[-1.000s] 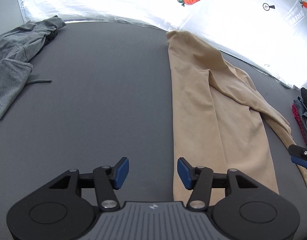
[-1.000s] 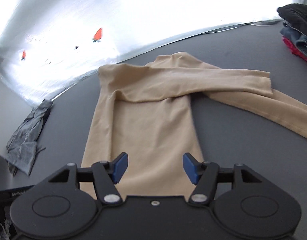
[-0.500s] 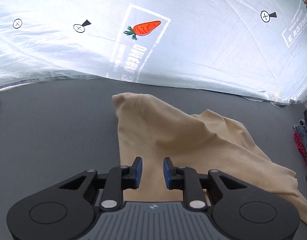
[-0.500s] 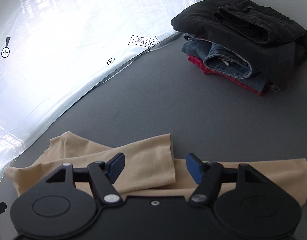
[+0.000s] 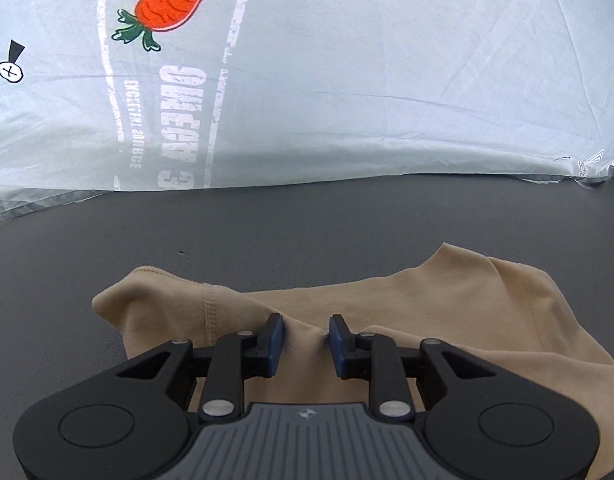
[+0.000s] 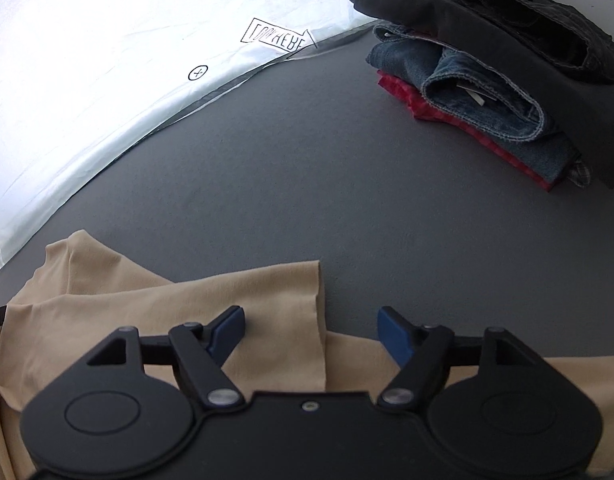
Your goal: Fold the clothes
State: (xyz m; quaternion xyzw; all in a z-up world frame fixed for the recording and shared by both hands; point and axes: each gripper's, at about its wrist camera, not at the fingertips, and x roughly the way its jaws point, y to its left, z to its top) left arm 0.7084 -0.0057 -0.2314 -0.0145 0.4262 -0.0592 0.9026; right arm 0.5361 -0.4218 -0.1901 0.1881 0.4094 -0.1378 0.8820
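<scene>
A tan long-sleeved shirt lies on the dark grey table. My left gripper sits low on its shoulder area near the far edge. The jaws are drawn close, with a raised ridge of tan cloth pinched between the blue pads. In the right wrist view the shirt's folded-over sleeve ends in a straight cuff edge. My right gripper hovers over that cuff, wide open, one finger over the sleeve and the other over the cloth beside it, holding nothing.
A stack of folded clothes, black on denim on red, stands at the table's far right. A white sheet with a carrot print hangs behind the table's far edge. Bare grey table lies between shirt and stack.
Both grippers moved forward along the shirt toward the far edge. The left jaws narrowed from wide open and now pinch the cloth. The right gripper came over the sleeve cuff, still open.
</scene>
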